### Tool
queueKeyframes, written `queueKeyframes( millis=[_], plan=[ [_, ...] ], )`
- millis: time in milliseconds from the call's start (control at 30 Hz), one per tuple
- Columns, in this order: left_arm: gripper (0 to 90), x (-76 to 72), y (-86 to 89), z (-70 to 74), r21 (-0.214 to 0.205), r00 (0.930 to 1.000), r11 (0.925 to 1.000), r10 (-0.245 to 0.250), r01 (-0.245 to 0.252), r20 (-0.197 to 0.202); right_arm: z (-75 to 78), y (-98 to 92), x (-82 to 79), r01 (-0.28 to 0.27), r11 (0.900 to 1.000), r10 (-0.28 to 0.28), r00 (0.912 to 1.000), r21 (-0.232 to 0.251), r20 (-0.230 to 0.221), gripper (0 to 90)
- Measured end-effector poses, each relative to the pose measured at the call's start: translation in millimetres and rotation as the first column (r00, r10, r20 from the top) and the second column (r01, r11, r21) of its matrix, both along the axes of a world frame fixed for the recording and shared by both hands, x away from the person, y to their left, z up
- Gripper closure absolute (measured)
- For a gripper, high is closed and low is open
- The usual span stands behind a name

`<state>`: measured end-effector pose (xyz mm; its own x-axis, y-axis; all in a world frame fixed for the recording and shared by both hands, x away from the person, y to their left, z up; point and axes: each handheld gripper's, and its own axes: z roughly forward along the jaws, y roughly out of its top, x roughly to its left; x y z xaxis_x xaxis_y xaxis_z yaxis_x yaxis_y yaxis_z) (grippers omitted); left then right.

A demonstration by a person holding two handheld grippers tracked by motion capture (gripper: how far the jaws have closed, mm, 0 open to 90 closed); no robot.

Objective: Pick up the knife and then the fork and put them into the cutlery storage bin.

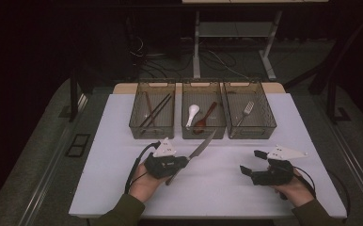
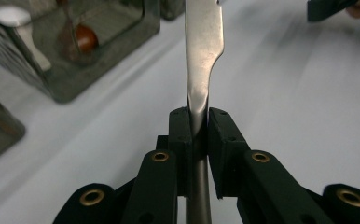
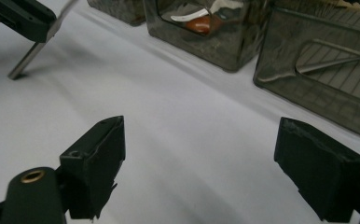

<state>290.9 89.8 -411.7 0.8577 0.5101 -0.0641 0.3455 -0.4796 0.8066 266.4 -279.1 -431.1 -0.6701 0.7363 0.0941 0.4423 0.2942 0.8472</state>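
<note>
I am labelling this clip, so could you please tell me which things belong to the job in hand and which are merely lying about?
In the job:
- left tool, shut on the knife
- three bins, holding sorted cutlery

Lying about:
- right tool, open, holding nothing
- chopsticks, white spoon, brown spoon, fork, already binned

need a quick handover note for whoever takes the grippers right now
Left gripper: shut on the knife at its handle, blade pointing toward the bins.
Right gripper: open, holding nothing, over the white table.
Bins: left bin has chopsticks; middle bin has a white spoon and a brown spoon; right bin has a fork.
Done: those pieces are binned.
Left: the knife is not yet in a bin; likely the right bin beside the fork.
</note>
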Motion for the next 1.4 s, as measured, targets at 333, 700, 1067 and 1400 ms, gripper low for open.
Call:
queueKeyframes(
  millis=[333, 700, 1067, 1400],
  plan=[
    [80.1, 2.1, -10.8, 13.2, -0.071, 0.9996, 0.9975, -0.002, 0.004, 0.028, 31.8, 21.0, 11.7, -0.057, 0.9956, 0.057, 0.9984, 0.074, -0.005, 12.5],
    [80.1, 8.0, -53.1, 20.5, -0.089, 0.9977, 0.9956, -0.025, 0.03, 0.063, 60.0, 58.2, 31.7, -0.125, 0.9647, 0.133, 0.9909, 0.232, -0.02, 42.0],
    [80.2, 11.8, -72.3, 24.5, -0.105, 0.9946, 0.994, -0.019, 0.03, 0.102, 64.0, 68.1, 46.4, -0.122, 0.9539, 0.143, 0.9882, 0.274, -0.056, 73.3],
    [80.0, 12.6, -70.3, 25.4, -0.116, 0.9949, 0.9928, -0.017, 0.029, 0.1, 65.7, 68.4, 49.4, -0.127, 0.9421, 0.152, 0.9866, 0.31, -0.059, 87.6]
  ],
)
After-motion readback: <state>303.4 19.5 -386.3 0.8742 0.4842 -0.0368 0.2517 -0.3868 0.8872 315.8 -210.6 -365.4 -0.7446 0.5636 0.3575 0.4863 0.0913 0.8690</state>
